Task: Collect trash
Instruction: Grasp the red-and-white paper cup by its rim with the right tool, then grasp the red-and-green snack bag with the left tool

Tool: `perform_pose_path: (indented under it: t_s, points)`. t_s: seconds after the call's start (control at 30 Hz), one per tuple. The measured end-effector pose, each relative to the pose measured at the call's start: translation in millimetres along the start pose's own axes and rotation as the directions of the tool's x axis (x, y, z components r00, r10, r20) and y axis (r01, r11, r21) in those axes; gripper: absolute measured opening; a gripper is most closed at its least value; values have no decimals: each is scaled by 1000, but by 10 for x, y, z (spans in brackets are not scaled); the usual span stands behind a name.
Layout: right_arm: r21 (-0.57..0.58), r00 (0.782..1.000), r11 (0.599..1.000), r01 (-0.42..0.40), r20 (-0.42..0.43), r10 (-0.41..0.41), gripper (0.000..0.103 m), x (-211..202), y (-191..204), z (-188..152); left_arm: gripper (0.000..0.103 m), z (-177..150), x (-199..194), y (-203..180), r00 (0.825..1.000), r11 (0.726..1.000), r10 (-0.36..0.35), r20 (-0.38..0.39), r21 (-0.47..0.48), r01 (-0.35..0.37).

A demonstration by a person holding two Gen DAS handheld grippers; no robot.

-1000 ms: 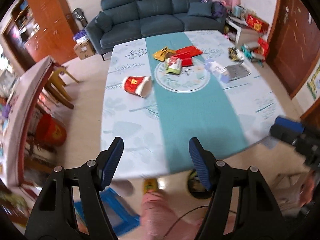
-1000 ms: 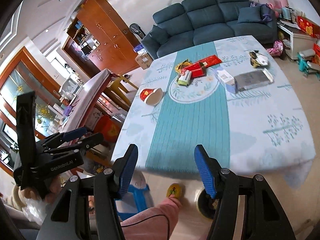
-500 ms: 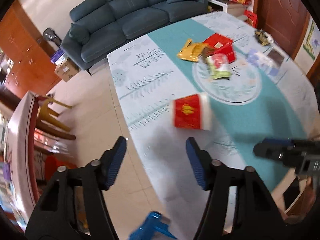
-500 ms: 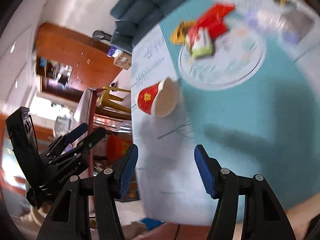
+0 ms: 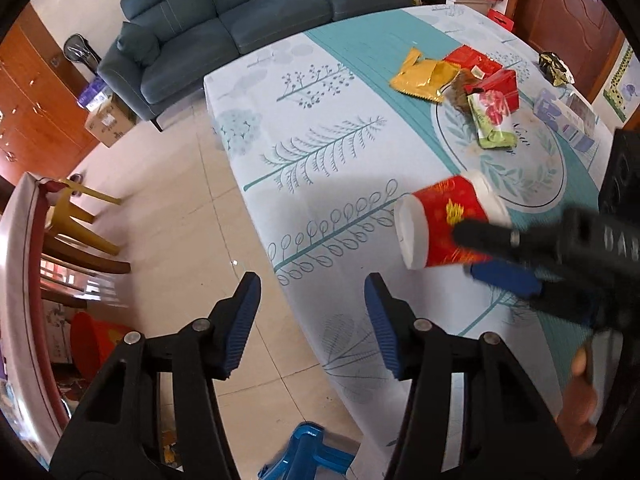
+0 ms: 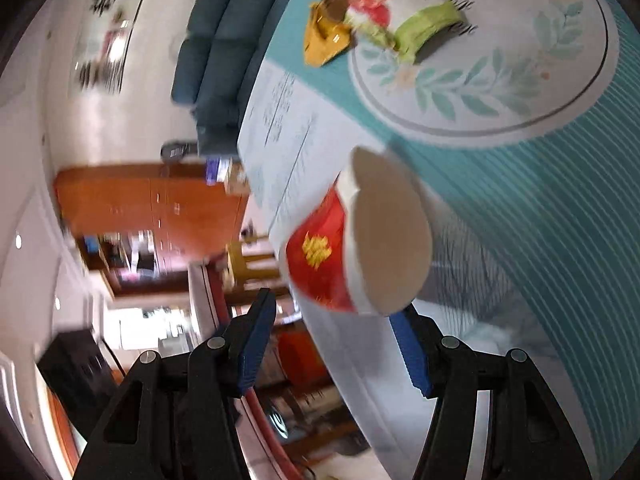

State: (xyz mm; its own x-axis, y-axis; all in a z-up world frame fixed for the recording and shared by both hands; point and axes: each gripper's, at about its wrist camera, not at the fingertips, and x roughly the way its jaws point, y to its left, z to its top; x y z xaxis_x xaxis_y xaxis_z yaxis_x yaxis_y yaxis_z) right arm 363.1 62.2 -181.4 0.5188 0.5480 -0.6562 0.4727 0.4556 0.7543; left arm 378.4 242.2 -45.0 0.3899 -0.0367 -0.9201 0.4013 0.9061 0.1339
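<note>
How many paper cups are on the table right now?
1. The red paper cup lies on its side near the table's left edge, just short of the printed circle, with the right tongs open around it. None shows elsewhere, though wrappers could hide one.

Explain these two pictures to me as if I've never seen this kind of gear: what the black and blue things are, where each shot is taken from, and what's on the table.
No robot here: a person holds a pair of hand-operated tongs in each hand, and each carries a fisheye camera looking along its two blue-padded fingers.

The left view shows the left tongs open and empty over the table edge. The right tongs reach in from the side, straddling a tipped-over red paper cup.

The right view is tilted and blurred. The right tongs are open, with the cup just ahead, not gripped.

Farther back lie a gold wrapper, red packets and a green snack bag.
</note>
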Motion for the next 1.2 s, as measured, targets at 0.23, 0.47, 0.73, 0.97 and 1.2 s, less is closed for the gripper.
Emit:
perform_pose_path:
  t_s: [0.23,0.47,0.73,0.97,1.2]
  points:
    - [107,999,994,-2,54,-4,60,237,-59,152,51,78,85,42,999,999,-35,-7,-7,35]
    - [39,997,999,2,75,-5,35,228,-44,297,51,267,128,-32,997,997,-72,-5,9,72]
    - [-14,977,995,96,193,-92,28,-282,-136,458,51,704,207,-378,984,983,-180,-16,40,180]
    - [5,924,979,204,331,-194,27,-821,-402,506,51,1129,365,-933,938,939,-338,-73,42,342]
    - [24,890,975,223,403,-213,27,-1207,-579,485,73,1416,615,-1362,904,913,-409,-129,-55,405]
